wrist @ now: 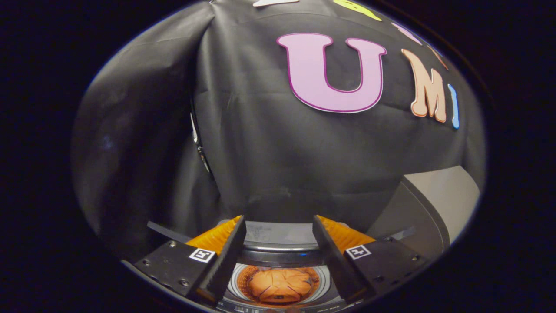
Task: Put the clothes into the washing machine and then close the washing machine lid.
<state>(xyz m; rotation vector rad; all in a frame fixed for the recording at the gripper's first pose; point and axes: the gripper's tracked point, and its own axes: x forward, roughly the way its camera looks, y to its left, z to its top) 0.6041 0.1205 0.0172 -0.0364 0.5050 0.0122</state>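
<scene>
your hand-held gripper (278, 243) hung above the machine with its two fingers (226, 256) spread wide apart, nothing between them and nothing pressed by either pad. below the gap between the fingers you looked down into the round top-loading washing machine (282, 250), its grey rim curving across just beyond the fingertips and a pale ribbed drum wall (238, 281) ringing the opening. the orange bundle of clothes (279, 284) lay inside that drum, at its bottom, well clear of both fingers. it looked like one rounded, bunched-up mound of soft cloth, with dark creases running out from its middle like folds gathered at a knot; you could not tell how many garments made it up. to the right of the right finger a flat grey panel (438, 200) stood tilted upward, which appeared to be the raised washing machine lid. the black cloth wall (260, 152) hung behind everything.
</scene>
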